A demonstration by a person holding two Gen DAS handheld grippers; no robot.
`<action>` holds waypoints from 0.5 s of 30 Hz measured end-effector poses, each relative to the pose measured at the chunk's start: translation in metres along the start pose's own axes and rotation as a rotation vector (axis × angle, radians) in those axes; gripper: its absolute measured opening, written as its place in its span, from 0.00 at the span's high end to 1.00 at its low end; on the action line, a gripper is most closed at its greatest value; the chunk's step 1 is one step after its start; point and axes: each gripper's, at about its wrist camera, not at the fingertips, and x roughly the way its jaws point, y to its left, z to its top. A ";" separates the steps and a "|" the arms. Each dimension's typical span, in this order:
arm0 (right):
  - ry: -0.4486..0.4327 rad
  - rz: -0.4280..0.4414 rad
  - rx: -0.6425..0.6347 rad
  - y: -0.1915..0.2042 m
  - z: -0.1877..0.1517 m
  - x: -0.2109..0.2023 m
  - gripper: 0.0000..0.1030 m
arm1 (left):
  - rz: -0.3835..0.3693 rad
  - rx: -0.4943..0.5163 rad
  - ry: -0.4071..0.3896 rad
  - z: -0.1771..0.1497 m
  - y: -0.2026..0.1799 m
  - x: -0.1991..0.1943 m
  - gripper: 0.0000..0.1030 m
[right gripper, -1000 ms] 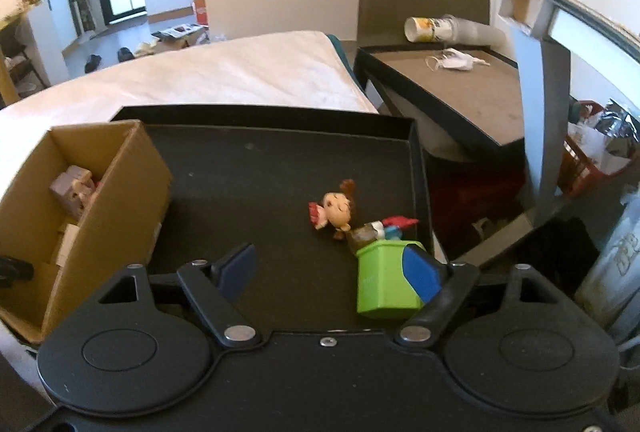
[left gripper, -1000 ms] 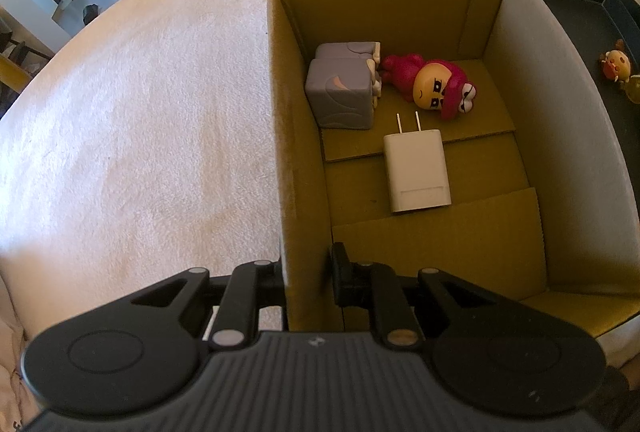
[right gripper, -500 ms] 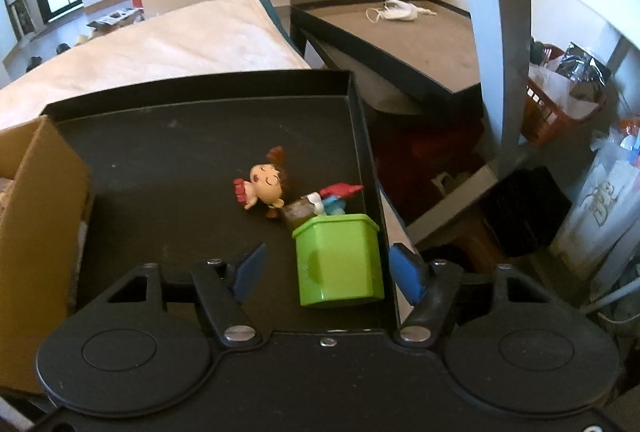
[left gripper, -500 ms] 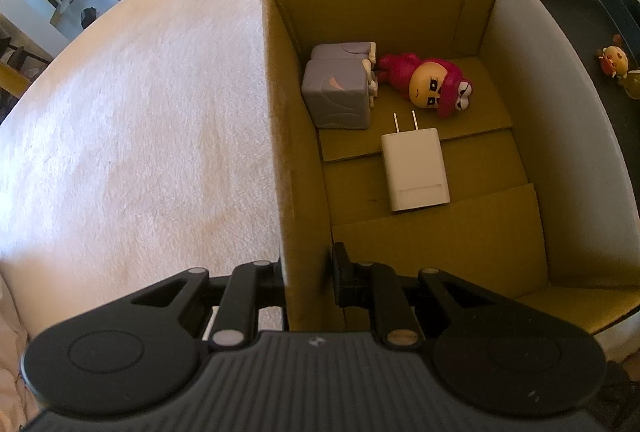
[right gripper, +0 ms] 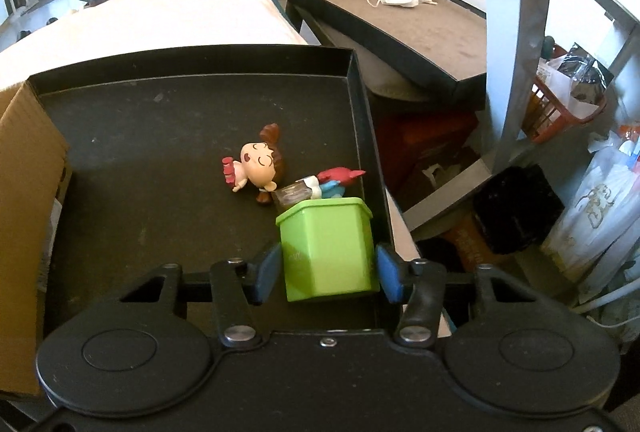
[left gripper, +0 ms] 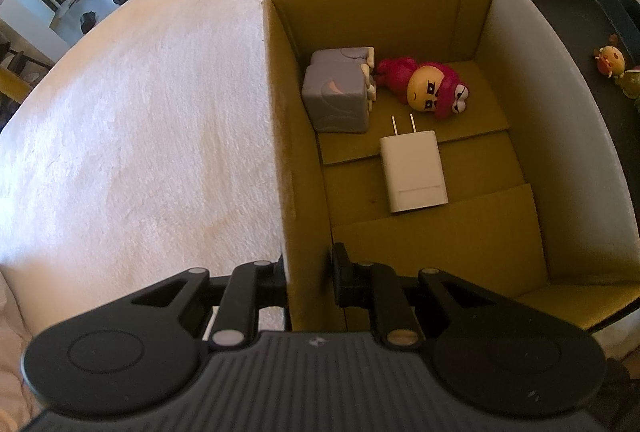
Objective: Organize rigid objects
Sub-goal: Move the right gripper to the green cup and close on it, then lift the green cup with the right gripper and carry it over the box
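Observation:
My left gripper [left gripper: 310, 272] is shut on the near left wall of the cardboard box [left gripper: 280, 112]. In the box lie a grey cube toy [left gripper: 336, 100], a pink figurine [left gripper: 428, 92] and a white charger [left gripper: 414, 172]. In the right wrist view a green bin [right gripper: 328, 248] stands upright at the black tray's [right gripper: 192, 64] right edge. My right gripper [right gripper: 326, 272] straddles the bin; its jaws are closing, with the blue pads [right gripper: 268, 272] close beside the bin's sides. A brown-haired doll [right gripper: 256, 168] and a red-and-blue toy [right gripper: 336, 178] lie just behind the bin.
The box [right gripper: 28, 172] sits against the tray's left side on a white bed cover [left gripper: 140, 112]. Right of the tray the floor drops away to a second dark tray [right gripper: 400, 28], a metal frame [right gripper: 516, 72], a red basket and bags.
My right gripper has swung right and down onto the green bin, and its jaws have narrowed from wide open to close beside the bin. The left gripper and box have stayed put.

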 end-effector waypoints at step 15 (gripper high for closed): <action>0.005 0.042 -0.038 0.009 0.000 -0.003 0.50 | -0.003 -0.010 0.001 0.000 0.002 0.002 0.85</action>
